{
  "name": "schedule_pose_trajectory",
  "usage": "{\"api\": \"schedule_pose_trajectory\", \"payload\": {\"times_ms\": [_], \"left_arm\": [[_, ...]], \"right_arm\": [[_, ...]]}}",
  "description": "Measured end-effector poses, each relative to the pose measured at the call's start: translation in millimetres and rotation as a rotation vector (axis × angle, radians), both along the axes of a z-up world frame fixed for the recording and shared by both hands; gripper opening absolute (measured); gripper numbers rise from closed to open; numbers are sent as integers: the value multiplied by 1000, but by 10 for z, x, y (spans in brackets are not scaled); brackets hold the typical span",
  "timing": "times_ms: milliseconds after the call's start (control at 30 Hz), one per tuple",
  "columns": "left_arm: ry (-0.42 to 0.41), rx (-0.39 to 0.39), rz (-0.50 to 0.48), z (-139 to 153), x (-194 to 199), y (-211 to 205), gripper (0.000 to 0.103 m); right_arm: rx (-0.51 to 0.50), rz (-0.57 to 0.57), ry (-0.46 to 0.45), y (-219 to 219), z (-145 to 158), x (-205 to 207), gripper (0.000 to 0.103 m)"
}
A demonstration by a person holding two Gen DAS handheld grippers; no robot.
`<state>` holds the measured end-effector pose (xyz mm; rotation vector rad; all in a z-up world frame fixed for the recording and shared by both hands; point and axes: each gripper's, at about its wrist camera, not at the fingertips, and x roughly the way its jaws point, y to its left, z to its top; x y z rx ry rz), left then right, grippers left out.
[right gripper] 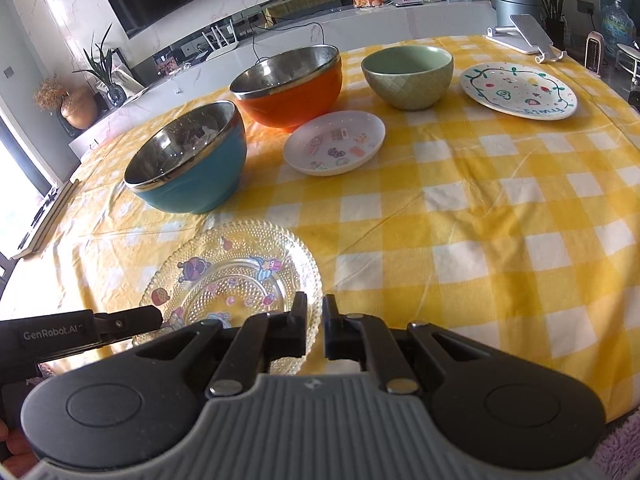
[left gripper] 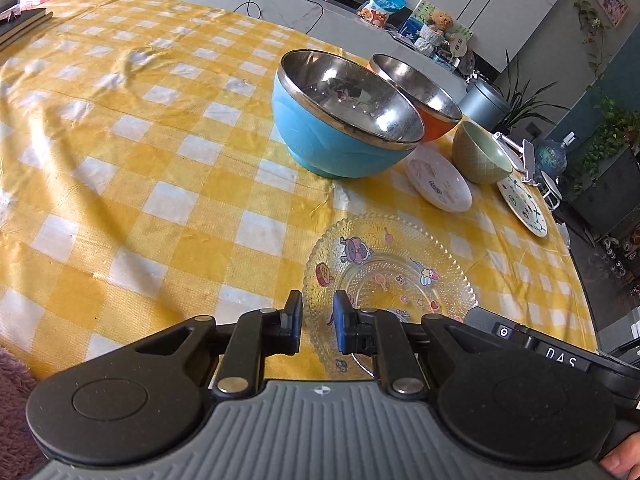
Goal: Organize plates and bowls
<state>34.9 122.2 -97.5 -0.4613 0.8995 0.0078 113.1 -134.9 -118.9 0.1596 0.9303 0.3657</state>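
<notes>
A desk with a yellow and white checked cloth [right gripper: 500,216] is holding all the dishes. A clear glass plate [right gripper: 236,276] with little cartoon pictures is lying closest, just in front of both grippers.

The left gripper [left gripper: 318,322] is hanging over the near edge of the glass plate [left gripper: 390,280]. Its jaws are sitting almost closed, with a small gap between them, and nothing is being held in them. The right gripper [right gripper: 315,330] is hanging over the other near edge of the same plate. Its jaws are sitting closed, and they are not holding anything either. From the right camera, part of the left gripper is showing at the left side.

Behind the glass plate, a blue bowl [right gripper: 192,164] with a shiny metal inside is standing on the cloth. An orange bowl [right gripper: 292,88] with a metal inside is standing just behind it, and the two look very close together. A small white plate [right gripper: 334,144] with stickers is lying beside the orange bowl. A green bowl [right gripper: 408,76] is standing farther back. A white plate with painted fruits [right gripper: 518,90] is lying well off to the right of the green bowl.
</notes>
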Motion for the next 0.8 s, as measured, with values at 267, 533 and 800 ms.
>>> {"api": "schedule_pose_trajectory", "payload": {"times_ms": [267, 533, 800], "left_arm": [[2, 12, -6, 9, -9, -27, 25], [-83, 21, 45, 251, -92, -55, 50], [-177, 95, -43, 600, -56, -537, 54]], "right_arm": [[-6, 5, -18, 5, -4, -10, 9], [3, -60, -96, -202, 199, -58, 33], [32, -166, -151, -619, 458, -65, 51]]}}
